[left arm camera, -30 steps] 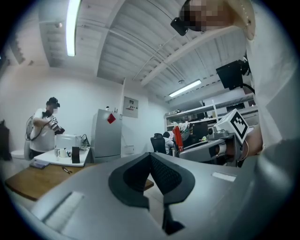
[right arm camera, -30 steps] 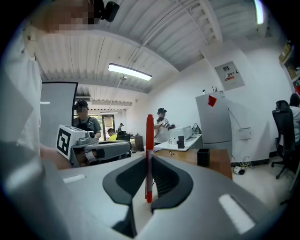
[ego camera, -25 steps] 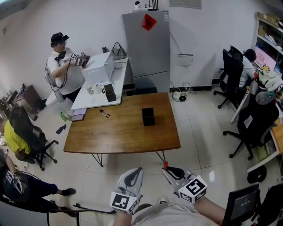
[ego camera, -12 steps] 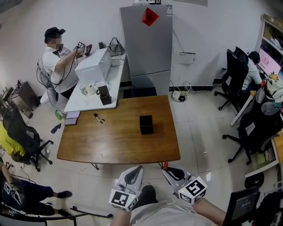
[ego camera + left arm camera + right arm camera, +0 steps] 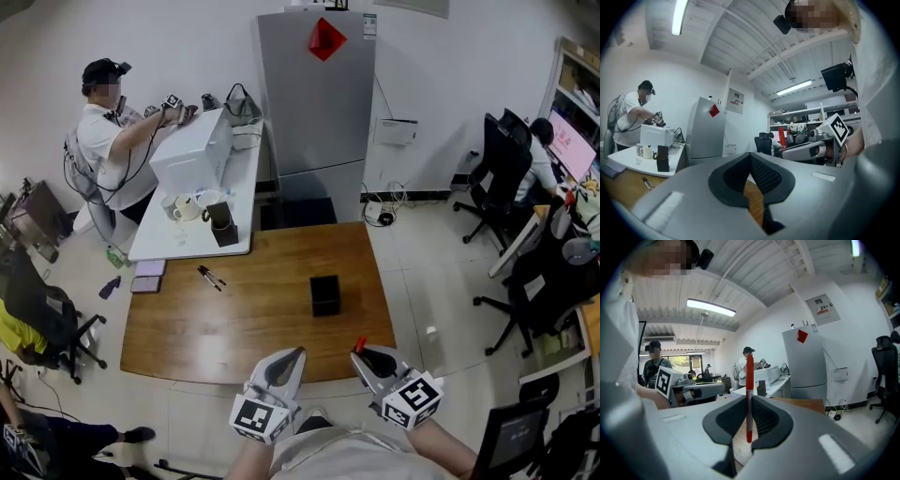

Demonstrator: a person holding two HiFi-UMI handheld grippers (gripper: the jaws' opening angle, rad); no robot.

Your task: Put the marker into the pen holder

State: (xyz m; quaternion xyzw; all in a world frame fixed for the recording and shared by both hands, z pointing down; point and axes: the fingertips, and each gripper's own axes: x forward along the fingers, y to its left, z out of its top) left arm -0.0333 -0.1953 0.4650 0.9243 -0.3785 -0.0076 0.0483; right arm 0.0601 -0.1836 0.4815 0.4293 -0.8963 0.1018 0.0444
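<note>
Seen from above, a pale tiled floor (image 5: pixel 422 272) spreads through an office, with a tall grey fridge (image 5: pixel 316 94) against the far wall and a red diamond sticker near its top. In front of the fridge stands a large wooden table (image 5: pixel 234 323), and a narrower white side table (image 5: pixel 192 234) butts against its far left corner. Black office chairs (image 5: pixel 548 272) crowd the right edge of the room. A person in a white shirt and dark cap (image 5: pixel 98 141) stands at the far left beside the side table, hands raised over a big white box (image 5: pixel 187 155) that sits on it. At the bottom of the head view the wearer's two arms hold grey grippers just short of the wooden table's near edge. The left gripper (image 5: pixel 284 366) has its jaws pressed together with nothing between them; its own view shows only the wooden tabletop through the slit below the pads. The right gripper (image 5: pixel 372 361) is clamped on a red marker (image 5: pixel 749 394), which stands upright between the nearly closed pads and sticks out past the jaw tips. The pen holder (image 5: pixel 325 294), a small black cube-shaped box, stands on the wooden table right of its middle, well apart from both grippers. Two loose pens (image 5: pixel 210 277) lie near the table's far left corner.
</note>
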